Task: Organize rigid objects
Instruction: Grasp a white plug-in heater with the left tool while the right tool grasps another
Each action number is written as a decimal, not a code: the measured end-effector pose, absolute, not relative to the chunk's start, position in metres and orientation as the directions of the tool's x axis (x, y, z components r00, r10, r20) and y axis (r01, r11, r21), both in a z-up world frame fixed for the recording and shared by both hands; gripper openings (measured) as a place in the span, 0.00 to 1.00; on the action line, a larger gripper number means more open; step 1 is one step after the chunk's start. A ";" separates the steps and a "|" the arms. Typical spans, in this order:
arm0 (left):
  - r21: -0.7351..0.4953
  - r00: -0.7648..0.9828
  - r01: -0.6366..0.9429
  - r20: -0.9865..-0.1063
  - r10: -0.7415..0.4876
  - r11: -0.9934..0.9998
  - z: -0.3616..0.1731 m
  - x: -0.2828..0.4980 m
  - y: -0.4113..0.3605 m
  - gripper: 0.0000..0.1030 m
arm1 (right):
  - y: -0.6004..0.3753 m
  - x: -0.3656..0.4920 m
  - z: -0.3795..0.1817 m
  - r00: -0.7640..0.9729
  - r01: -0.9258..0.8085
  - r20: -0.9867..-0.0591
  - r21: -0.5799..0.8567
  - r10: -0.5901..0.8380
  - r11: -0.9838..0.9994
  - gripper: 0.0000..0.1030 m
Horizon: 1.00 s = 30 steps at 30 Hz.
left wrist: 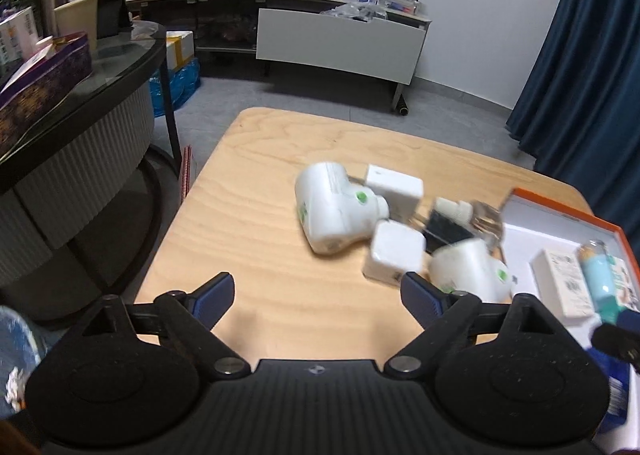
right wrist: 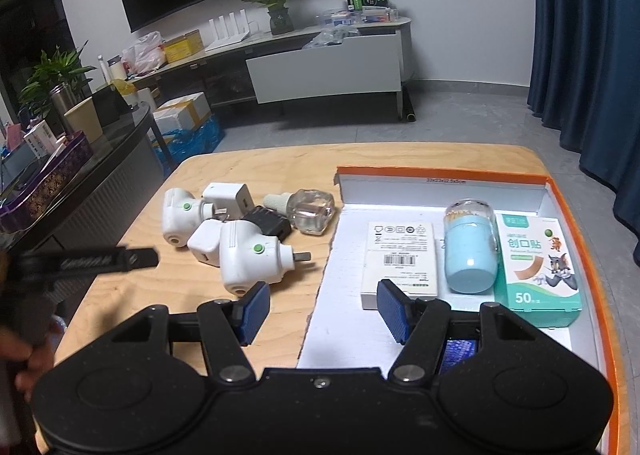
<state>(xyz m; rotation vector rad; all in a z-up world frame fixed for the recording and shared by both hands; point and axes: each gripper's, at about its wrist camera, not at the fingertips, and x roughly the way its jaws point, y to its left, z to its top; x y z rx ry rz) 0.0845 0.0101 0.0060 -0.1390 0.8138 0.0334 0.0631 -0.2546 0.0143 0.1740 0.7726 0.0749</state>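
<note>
You have three items laid in the orange-rimmed box [right wrist: 568, 191], the heap of white plugs [right wrist: 244, 259] on the table waits, left gripper [left wrist: 316, 295] and right gripper [right wrist: 320, 307] wide, empty.

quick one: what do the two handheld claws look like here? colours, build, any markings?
Both match. The left claw and right claw each have a black ribbed body, two round black discs, silver pivot screws and angular black linkage arms. The fingers end in blue ribbed pads. From the right wrist view, the left claw's outer side bears blurred white lettering I can't read. No cables show. A hand is visible; no sleeve can be seen.
</note>
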 end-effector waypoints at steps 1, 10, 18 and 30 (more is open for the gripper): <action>-0.104 0.689 -0.075 -0.725 -0.024 0.992 0.004 0.091 0.011 0.93 | -0.254 0.063 0.014 0.714 -0.006 -0.687 0.185 0.134 0.983 0.70; -0.078 0.669 0.014 -0.740 -0.067 0.997 -0.018 0.150 0.018 1.00 | -0.243 0.072 0.011 0.706 -0.037 -0.690 0.186 0.157 0.982 0.70; -0.137 0.673 0.108 -0.719 -0.174 0.985 -0.028 0.163 0.024 1.00 | -0.237 0.083 0.002 0.691 -0.044 -0.703 0.193 0.169 0.980 0.70; -0.051 0.721 0.149 -0.678 -0.144 0.988 -0.031 0.156 0.018 0.78 | -0.222 0.099 -0.007 0.669 -0.066 -0.721 0.185 0.182 0.980 0.73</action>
